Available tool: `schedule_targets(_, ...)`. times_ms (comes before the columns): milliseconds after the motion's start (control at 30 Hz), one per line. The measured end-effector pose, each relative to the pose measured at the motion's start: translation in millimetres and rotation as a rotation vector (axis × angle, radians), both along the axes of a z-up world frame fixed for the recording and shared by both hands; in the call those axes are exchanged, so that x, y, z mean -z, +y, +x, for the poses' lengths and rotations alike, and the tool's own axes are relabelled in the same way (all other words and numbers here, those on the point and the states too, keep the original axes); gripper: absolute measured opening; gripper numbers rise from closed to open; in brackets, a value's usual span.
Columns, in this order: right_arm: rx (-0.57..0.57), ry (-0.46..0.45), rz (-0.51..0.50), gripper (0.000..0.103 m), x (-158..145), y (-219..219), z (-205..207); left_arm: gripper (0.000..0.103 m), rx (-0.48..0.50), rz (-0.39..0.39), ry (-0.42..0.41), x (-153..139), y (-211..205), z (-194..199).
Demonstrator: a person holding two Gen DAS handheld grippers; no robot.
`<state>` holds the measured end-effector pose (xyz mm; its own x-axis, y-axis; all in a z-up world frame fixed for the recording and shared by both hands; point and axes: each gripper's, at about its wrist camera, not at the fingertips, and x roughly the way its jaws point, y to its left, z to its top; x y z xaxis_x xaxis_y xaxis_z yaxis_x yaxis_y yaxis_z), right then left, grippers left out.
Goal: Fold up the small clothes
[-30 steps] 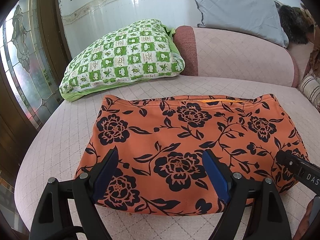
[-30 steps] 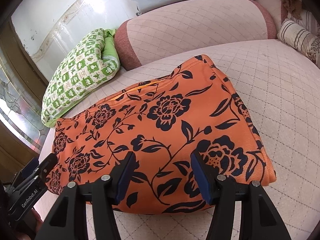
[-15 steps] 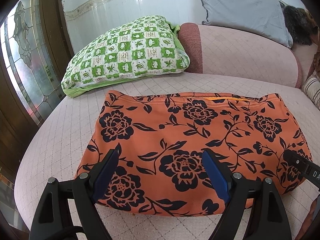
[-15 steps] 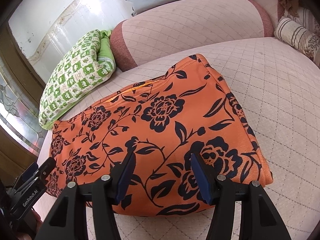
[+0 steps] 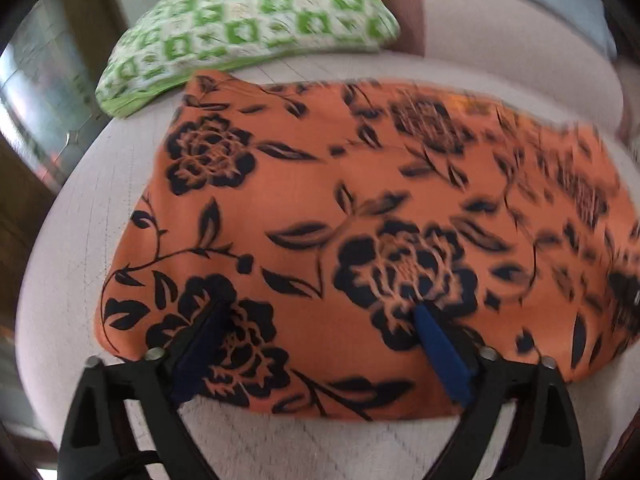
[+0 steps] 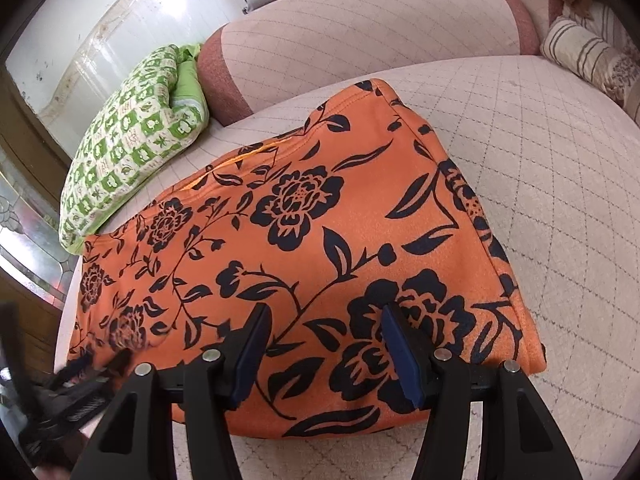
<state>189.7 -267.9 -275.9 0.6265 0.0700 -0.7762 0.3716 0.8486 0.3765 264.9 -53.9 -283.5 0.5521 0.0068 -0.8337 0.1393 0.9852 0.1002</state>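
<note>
Right wrist: garment (image 6: 320, 248) apparently lengthwise left-right.

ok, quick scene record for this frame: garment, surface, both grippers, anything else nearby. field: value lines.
garment: orange floral garment, lying flat, already folded at least once
surface: pink quilted sofa seat
left gripper: open, fingers over the garment's near edge, nothing clamped; view is motion-blurred
right gripper: open, fingers over the near edge toward the garment's right side, nothing clamped
nearby: green checked pillow past the garment's far left corner; striped cushion at far right
contact with cloth: cannot tell
</note>
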Motion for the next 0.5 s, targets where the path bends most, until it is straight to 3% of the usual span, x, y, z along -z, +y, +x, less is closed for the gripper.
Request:
schedule_targets(100, -0.013, -0.005, -0.006, 0.061, -2, 0, -1, 0.098, 0.004, 0.007, 0.013, -2, 2, 2)
schedule_targets(267, -0.024, -0.074, -0.012, 0.061, -17, -9, -17, 0.098, -0.034, 0.026, -0.096, -25, 17, -10)
schedule_targets(500, -0.028, -0.12, 0.091, 0.061, -27, -33, -51, 0.098, -0.232, -0.074, -0.071, -37, 91, -27)
